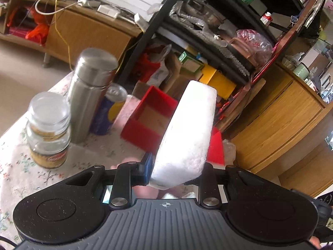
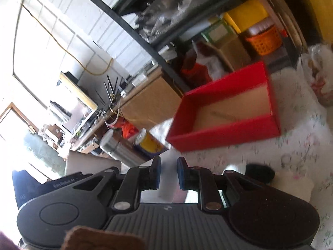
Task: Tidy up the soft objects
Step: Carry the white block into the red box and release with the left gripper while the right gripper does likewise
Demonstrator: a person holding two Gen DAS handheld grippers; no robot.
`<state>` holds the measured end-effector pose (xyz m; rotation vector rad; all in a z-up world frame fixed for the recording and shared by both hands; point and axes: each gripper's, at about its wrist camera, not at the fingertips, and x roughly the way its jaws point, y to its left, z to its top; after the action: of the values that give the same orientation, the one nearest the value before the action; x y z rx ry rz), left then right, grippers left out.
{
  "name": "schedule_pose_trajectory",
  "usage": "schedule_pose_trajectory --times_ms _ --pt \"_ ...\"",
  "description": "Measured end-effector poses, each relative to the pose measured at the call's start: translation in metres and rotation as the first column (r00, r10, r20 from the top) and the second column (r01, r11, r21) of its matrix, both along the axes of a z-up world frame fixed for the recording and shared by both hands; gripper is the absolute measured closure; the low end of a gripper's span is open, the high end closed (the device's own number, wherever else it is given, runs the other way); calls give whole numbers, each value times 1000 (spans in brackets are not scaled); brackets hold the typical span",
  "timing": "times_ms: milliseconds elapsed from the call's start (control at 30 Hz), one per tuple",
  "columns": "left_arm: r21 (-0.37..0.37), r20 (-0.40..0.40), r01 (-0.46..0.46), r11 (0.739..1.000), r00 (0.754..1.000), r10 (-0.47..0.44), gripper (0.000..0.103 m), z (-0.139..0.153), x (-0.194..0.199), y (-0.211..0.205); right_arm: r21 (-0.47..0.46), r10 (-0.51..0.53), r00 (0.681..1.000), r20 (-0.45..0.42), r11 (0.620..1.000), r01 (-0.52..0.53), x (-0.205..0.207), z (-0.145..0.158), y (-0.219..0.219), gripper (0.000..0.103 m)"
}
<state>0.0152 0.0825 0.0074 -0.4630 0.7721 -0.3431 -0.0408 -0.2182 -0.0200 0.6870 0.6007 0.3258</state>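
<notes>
A white foam block (image 1: 191,125) stands up and tilts to the right in my left gripper (image 1: 177,166), which is shut on its lower end. One blue pad (image 1: 146,167) presses its left face, and the block hides the other pad. Behind it, an open red box (image 1: 137,133) with a bare cardboard floor sits on the floral tablecloth. In the right wrist view the same red box (image 2: 224,133) lies ahead and to the right. My right gripper (image 2: 168,166) hangs above the cloth, shut, with only a narrow slit between its pads and nothing in it.
A steel flask (image 1: 89,95), a glass jar (image 1: 49,129) and a blue-and-yellow can (image 1: 108,114) stand left of the box. A black shelf rack (image 1: 145,37) and a wooden cabinet (image 1: 281,120) are beyond the table. A dark object (image 2: 260,173) and a plastic bag (image 2: 316,73) lie at the right.
</notes>
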Motion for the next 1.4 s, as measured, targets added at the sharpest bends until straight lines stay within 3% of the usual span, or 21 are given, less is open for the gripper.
schedule_pose_trajectory --times_ms 300,600,967,1400 --pt "30 30 29 999 999 -29 76 14 23 -38 48 -125 990 72 991 122 15 23 -35 103" --pt "40 57 35 999 998 -37 76 15 65 -56 24 -195 975 106 981 193 52 36 -44 103" --pt "109 28 29 994 999 -33 76 -6 123 -79 -8 -275 960 57 961 276 100 18 -61 103" --pt "188 -23 43 981 999 -39 76 -39 152 -93 -102 -315 948 -33 945 311 132 -18 -69 103"
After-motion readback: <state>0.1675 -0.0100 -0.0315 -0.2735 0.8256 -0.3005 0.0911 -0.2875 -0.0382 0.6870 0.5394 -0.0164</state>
